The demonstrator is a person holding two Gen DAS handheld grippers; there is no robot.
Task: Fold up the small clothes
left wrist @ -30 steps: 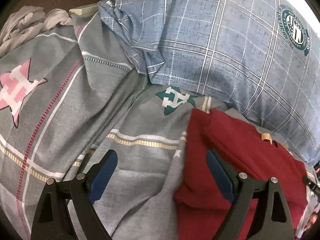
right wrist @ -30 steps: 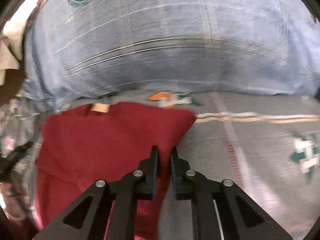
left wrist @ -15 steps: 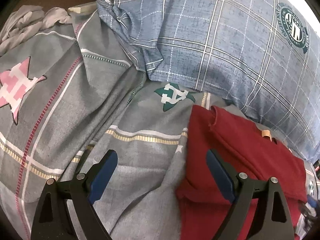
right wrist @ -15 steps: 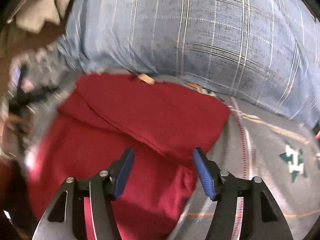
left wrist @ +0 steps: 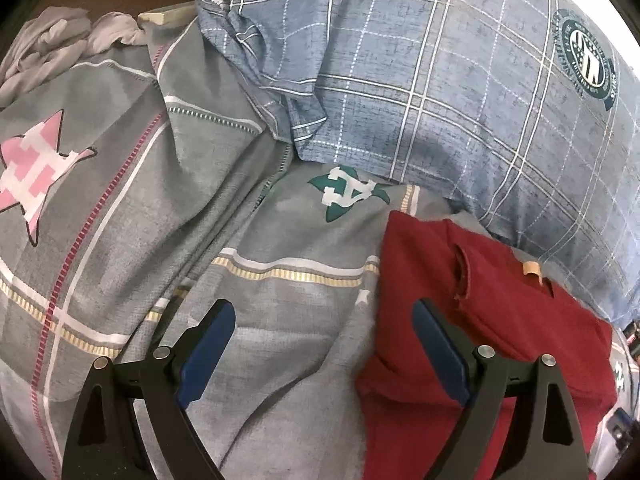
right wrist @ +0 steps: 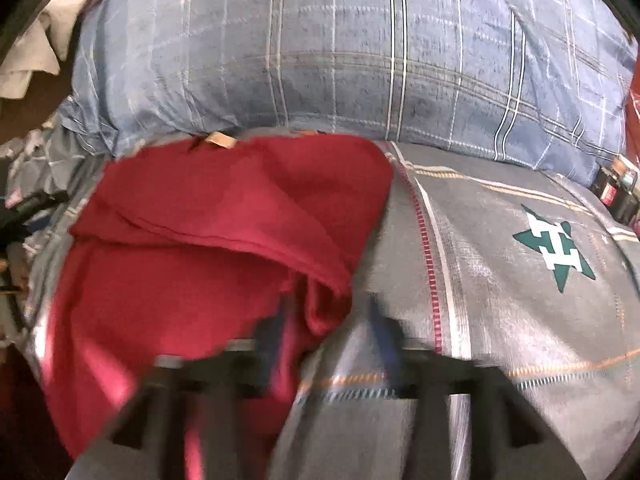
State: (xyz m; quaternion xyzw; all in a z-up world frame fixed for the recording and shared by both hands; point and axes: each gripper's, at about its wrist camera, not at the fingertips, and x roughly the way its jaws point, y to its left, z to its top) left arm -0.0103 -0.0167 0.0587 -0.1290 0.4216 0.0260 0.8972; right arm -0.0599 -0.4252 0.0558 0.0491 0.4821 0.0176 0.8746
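A dark red garment (left wrist: 500, 320) lies folded on the grey bed cover (left wrist: 120, 220), a tan label (left wrist: 531, 268) at its far edge. My left gripper (left wrist: 322, 312) stands open just left of it, over bare cover, its right finger above the garment's left edge. In the right wrist view the red garment (right wrist: 220, 240) shows a flap folded across its top. My right gripper (right wrist: 328, 320), blurred, hangs at the garment's near right corner. Its jaws are opening, and a fold of the cloth sits loosely between them without being pinched.
A big blue plaid pillow (left wrist: 440, 80) lies just behind the garment, also in the right wrist view as the pillow (right wrist: 340, 60). Crumpled grey cloth (left wrist: 52, 48) sits at the far left. Dark small objects (right wrist: 616, 192) lie at the right edge of the bed.
My right gripper went from shut to open, letting go of the red garment, and shifted sideways along it. The left gripper stayed put.
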